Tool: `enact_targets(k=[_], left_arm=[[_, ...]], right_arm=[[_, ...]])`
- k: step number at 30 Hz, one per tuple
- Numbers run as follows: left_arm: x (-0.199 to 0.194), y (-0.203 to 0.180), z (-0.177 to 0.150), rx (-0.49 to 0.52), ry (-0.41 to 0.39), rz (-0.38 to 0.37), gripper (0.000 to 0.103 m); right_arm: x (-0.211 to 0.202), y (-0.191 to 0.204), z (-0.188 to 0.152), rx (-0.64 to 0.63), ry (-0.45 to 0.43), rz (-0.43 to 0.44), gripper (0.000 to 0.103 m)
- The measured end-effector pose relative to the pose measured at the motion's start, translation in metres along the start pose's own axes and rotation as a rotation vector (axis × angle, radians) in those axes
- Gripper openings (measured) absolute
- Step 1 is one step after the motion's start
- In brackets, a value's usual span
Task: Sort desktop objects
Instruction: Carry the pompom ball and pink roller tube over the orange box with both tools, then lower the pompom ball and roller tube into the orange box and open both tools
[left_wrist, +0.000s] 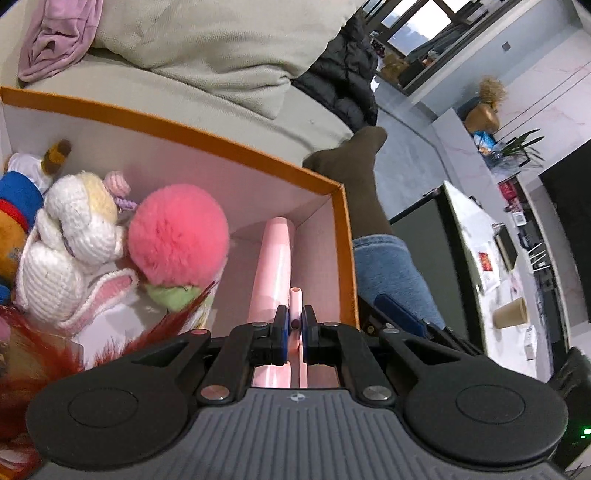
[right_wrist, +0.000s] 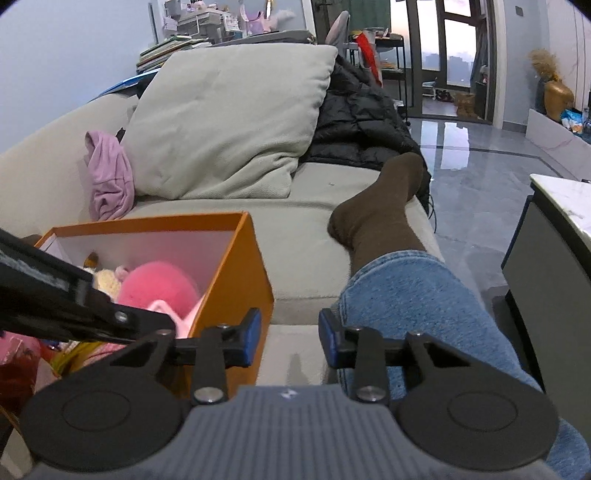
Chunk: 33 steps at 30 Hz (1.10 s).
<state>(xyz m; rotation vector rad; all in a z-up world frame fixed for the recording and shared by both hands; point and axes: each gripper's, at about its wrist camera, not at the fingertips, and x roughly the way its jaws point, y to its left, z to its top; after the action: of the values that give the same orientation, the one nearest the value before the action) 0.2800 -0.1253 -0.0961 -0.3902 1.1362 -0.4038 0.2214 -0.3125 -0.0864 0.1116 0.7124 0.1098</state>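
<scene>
Left wrist view, left hand-held gripper clamped on pink pen over orange box, right hand-held gripper wide apart, unladen

- We saw a grey sofa, and we placed everything else by it.
- A large grey cushion leaned against the sofa's back.
- A crumpled lilac cloth lay on the sofa just left of the cushion.
- A black puffer jacket was heaped on the sofa right of the cushion.
- A leg in blue jeans and a brown sock stretched along the sofa's seat.
- A paper cup stood on a white table well right of the sofa.
</scene>
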Motion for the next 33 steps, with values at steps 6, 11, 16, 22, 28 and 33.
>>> enact_targets(k=[6,11,16,22,28,33], left_arm=[[0.016,0.005,-0.007,-0.055,0.062,0.024,0.008],[0.025,0.009,-0.011,-0.084,0.098,0.047,0.008],[0.024,0.014,-0.011,-0.100,0.125,0.052,0.009],[0.009,0.022,-0.013,-0.109,0.106,0.081,0.010],[-0.037,0.012,-0.023,-0.039,0.026,0.028,0.014],[-0.092,-0.004,-0.039,0.109,-0.139,0.074,0.023]], right_arm=[[0.003,0.003,-0.002,-0.007,0.009,0.008,0.036],[0.001,0.003,-0.003,-0.009,0.008,0.001,0.037],[0.000,0.003,-0.004,-0.016,0.008,-0.005,0.037],[-0.010,0.004,-0.003,-0.023,-0.006,-0.010,0.037],[-0.033,0.010,-0.005,-0.027,-0.036,-0.006,0.037],[-0.063,0.022,-0.007,-0.029,-0.077,0.031,0.043]])
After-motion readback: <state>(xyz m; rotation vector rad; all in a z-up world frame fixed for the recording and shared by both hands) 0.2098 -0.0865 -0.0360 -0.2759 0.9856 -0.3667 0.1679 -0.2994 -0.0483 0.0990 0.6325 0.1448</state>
